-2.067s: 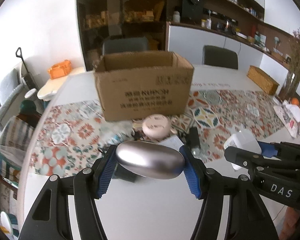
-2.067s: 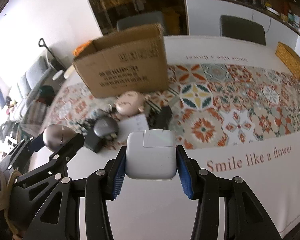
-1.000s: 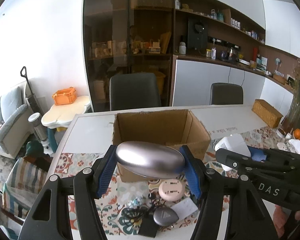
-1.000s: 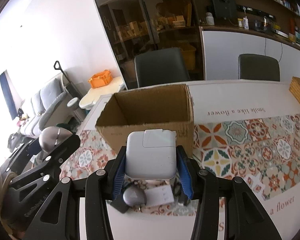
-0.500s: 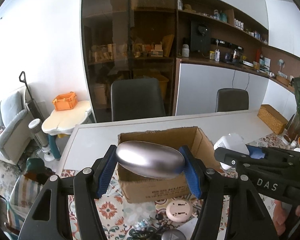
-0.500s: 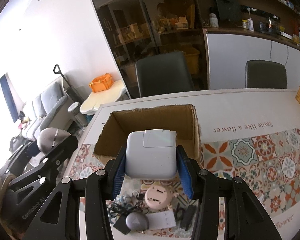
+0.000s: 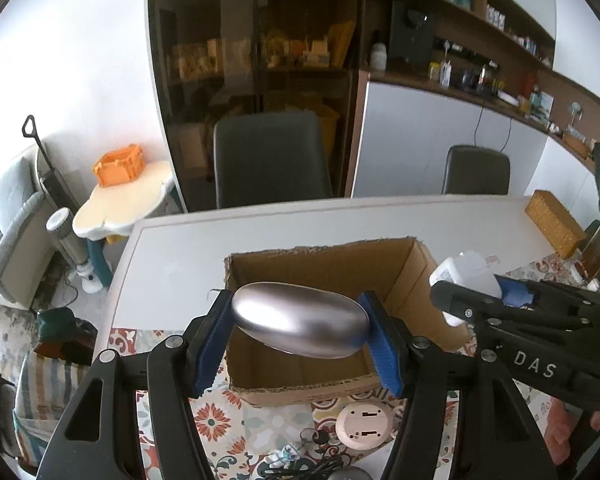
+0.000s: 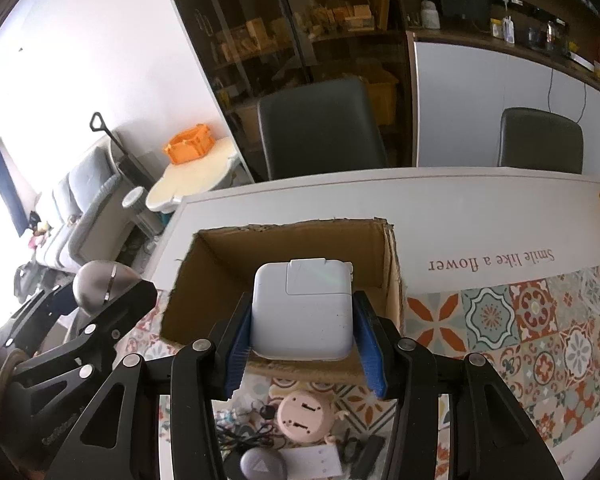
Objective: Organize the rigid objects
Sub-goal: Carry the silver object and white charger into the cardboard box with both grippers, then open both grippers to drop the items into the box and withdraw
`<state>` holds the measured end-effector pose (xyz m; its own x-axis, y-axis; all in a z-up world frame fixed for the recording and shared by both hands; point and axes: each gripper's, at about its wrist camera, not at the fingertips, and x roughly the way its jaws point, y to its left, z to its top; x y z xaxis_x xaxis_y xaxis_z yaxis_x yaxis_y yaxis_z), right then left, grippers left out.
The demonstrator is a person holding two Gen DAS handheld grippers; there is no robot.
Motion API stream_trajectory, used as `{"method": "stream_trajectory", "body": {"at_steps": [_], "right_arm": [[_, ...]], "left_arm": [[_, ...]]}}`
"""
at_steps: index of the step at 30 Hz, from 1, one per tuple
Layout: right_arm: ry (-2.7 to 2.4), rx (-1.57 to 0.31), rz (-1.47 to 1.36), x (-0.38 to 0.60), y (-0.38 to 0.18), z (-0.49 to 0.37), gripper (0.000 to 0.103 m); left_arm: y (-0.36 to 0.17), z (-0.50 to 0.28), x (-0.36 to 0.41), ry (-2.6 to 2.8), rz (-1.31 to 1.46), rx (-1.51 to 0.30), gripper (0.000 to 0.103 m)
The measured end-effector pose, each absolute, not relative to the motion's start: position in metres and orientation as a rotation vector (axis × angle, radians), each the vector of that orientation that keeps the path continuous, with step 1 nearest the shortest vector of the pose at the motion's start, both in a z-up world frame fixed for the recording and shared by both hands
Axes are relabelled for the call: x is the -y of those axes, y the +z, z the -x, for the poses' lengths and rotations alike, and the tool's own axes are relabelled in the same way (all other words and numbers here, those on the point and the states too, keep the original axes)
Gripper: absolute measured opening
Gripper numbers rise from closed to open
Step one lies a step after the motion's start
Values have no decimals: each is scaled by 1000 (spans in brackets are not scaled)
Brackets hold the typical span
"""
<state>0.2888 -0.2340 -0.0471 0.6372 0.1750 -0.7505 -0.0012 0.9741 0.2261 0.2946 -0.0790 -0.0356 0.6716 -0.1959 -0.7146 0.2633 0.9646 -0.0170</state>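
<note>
Nearest, a smooth silver oval object (image 7: 300,326) is clamped lengthwise between the blue pads of the left gripper (image 7: 300,336), while a white power adapter (image 8: 301,314) is squeezed between the pads of the right gripper (image 8: 301,344). Below both loads, a small heap is seen on the patterned table runner (image 8: 539,320): a round pink plug base (image 8: 303,420), a grey rounded gadget (image 8: 263,467), a white card (image 8: 319,462) and tangled black cables (image 8: 244,432). Just beyond the heap, an open cardboard box (image 7: 331,264) is set on the table (image 8: 459,204), and both held items are poised over its near edge. The carrying step is judged nearly done; what is called for next is a short push forward over the box, a slight lowering, then the jaws being spread so each item is dropped inside. Farther back, two dark chairs (image 8: 319,128) and shelving (image 7: 459,40) are seen.
</note>
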Motion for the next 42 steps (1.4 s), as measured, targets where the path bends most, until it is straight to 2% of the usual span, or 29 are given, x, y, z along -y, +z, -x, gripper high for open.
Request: {"method": "stream_trajectory", "body": {"at_steps": [12, 16, 19, 22, 24, 28, 33, 42], "right_arm": [[87, -965, -190, 235, -71, -313, 47], [81, -981, -196, 236, -78, -317, 47], [87, -993, -200, 234, -82, -320, 47], [91, -1002, -202, 232, -84, -322, 48], [99, -1004, -211, 231, -84, -323, 48], [74, -979, -201, 230, -81, -321, 72], [51, -947, -187, 229, -71, -310, 73], [32, -888, -165, 226, -56, -277, 75]], "left_arm": [[-75, -328, 81, -201, -97, -968, 65], [-76, -324, 77, -168, -114, -953, 80], [-74, -325, 72, -164, -101, -954, 82], [-69, -322, 65, -142, -83, -928, 92], [-65, -318, 59, -112, -79, -907, 94], [-61, -312, 50, -69, -82, -880, 97], [-56, -301, 41, -34, -83, -852, 103], [-51, -272, 36, 3, -90, -818, 103]]}}
